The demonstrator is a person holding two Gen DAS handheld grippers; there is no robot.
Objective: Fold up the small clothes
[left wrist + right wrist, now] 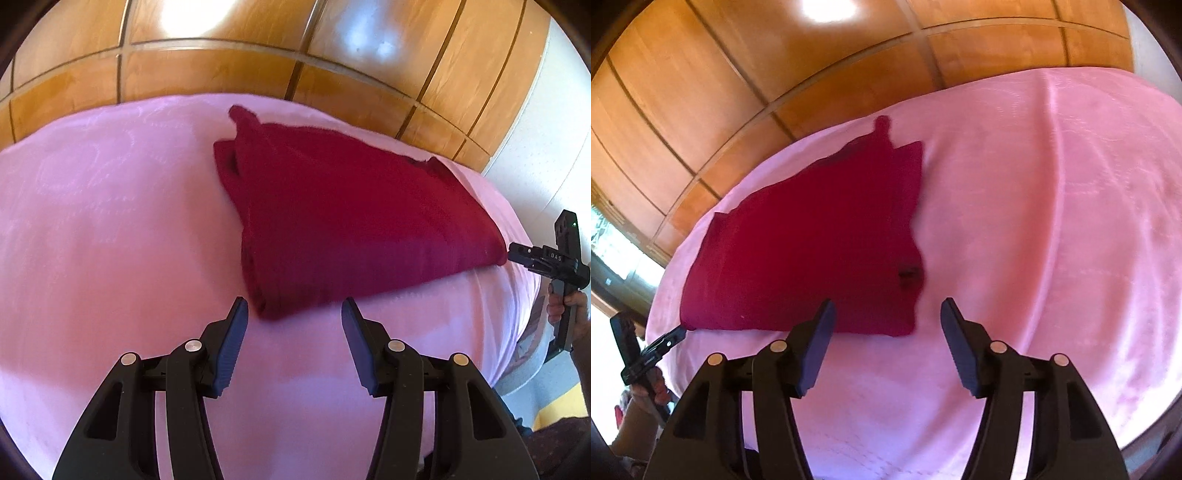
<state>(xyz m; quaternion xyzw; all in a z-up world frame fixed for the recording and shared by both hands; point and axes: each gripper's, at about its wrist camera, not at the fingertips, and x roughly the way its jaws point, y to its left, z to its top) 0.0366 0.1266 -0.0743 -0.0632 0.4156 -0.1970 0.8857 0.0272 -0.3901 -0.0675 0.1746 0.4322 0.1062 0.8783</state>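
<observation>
Since the red top (354, 221) lies partly folded on the pink bed (110, 240), more folding is likely left; the left claw (294, 310) and right claw (888, 310) are both open, holding nothing.

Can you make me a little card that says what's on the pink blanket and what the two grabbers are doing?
cloth: dark red garment, looks folded over, lying flat
under it: pink blanket
left gripper: open, pointing at a near corner of the garment, holding nothing
right gripper: open, at the garment's near edge, holding nothing
behind: shiny wooden panels
</observation>
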